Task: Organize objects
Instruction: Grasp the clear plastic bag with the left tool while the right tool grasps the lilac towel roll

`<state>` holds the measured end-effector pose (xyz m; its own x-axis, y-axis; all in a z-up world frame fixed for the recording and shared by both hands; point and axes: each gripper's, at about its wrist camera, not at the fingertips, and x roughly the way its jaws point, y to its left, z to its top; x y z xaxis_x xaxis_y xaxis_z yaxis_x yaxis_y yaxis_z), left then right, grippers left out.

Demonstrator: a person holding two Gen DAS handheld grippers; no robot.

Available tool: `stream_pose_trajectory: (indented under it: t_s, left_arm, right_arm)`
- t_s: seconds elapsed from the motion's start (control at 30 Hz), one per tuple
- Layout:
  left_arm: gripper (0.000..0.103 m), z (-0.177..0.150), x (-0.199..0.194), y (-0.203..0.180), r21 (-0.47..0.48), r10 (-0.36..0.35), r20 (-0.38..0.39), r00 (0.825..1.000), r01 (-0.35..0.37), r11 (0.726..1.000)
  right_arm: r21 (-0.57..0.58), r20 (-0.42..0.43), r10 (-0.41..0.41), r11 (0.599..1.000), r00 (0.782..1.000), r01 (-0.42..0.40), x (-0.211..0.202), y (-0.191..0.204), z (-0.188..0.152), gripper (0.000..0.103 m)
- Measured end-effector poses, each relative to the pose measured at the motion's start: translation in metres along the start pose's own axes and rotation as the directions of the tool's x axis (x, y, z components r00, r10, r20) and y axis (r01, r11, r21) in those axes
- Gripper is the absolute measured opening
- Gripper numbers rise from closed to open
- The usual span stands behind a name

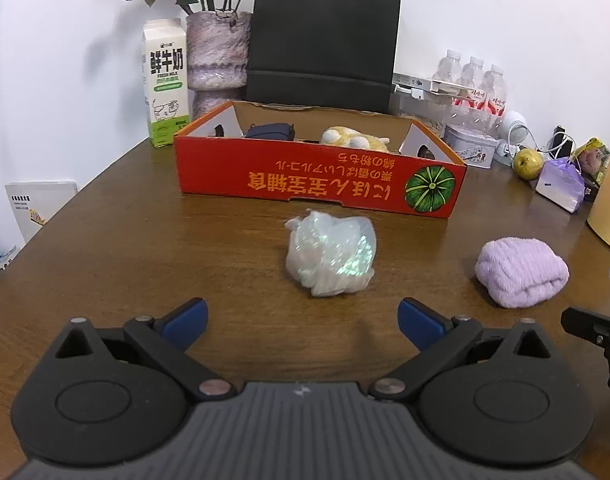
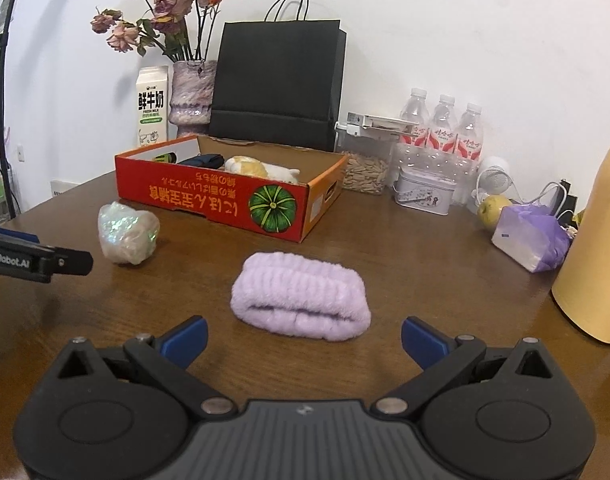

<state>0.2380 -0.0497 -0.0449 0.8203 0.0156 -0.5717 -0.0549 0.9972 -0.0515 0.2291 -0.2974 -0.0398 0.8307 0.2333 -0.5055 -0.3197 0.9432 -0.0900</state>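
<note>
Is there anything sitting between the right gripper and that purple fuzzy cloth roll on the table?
Nothing visible. The right gripper is open and faces the purple cloth roll with only bare wooden table between them. The iridescent plastic bundle lies off to the left, out of that path.
</note>
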Motion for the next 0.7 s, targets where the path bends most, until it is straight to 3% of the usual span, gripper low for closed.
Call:
stream_pose_trajectory:
  t_s: [0.37, 0.7]
  left_arm:
    - [0.103, 0.023, 0.029, -0.015, -0.007, 0.019, -0.008, 1.000, -0.019, 1.000]
    - [0.103, 0.030, 0.058, -0.020, -0.050, 0.047, -0.012, 0.999, -0.048, 0.998]
  right_arm:
    - [0.058, 0.018, 0.067, 0.996, 0.998, -0.068, 0.031, -0.009, 0.034, 0.103]
    - [0.136, 0.033, 0.057, 0.989, 0.998, -0.061, 0.048, -0.019, 0.025, 0.103]
